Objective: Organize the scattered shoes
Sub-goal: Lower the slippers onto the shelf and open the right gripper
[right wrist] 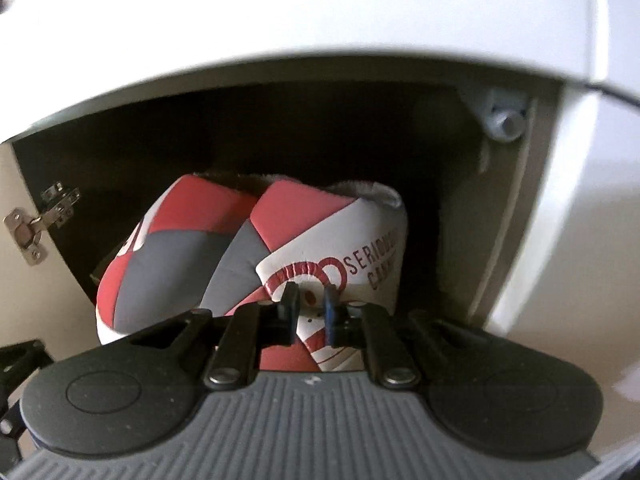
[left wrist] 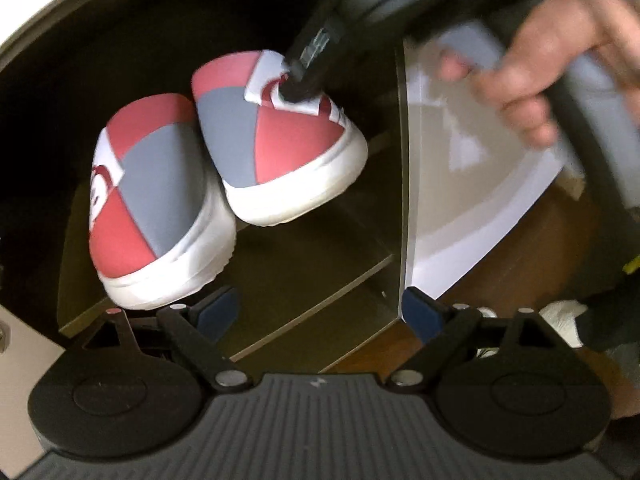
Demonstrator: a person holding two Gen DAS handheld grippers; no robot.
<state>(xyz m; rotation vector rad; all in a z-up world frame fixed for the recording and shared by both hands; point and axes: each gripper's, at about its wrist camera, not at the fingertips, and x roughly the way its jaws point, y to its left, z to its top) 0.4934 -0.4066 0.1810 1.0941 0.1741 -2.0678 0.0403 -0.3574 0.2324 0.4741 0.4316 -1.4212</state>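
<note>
In the left wrist view, the left gripper [left wrist: 316,312] is hanging with its blue-padded fingers [left wrist: 218,312] spread wide apart, nothing between them. Ahead of it, two red, grey and white shoes are sitting side by side in a dark cabinet opening, toes towards the camera. The left shoe [left wrist: 156,208] is resting on the shelf [left wrist: 304,280], just beyond the gripper's left finger. The right shoe [left wrist: 272,136] is tilting with its toe lifted off the shelf and touching its partner. The right gripper [left wrist: 298,80] is reaching in from above and pinching that shoe at its white tongue area, with a person's hand [left wrist: 548,68] wrapping the handle. A white cabinet door [left wrist: 460,168] is standing open to the right.

In the right wrist view, the right gripper [right wrist: 308,312] is clamping its fingers together on the white printed upper of the right shoe [right wrist: 340,264]. The left shoe [right wrist: 168,256] is leaning against it on the left. Both are lying inside the white cabinet [right wrist: 320,40], whose metal hinge [right wrist: 40,220] is showing at the left wall
</note>
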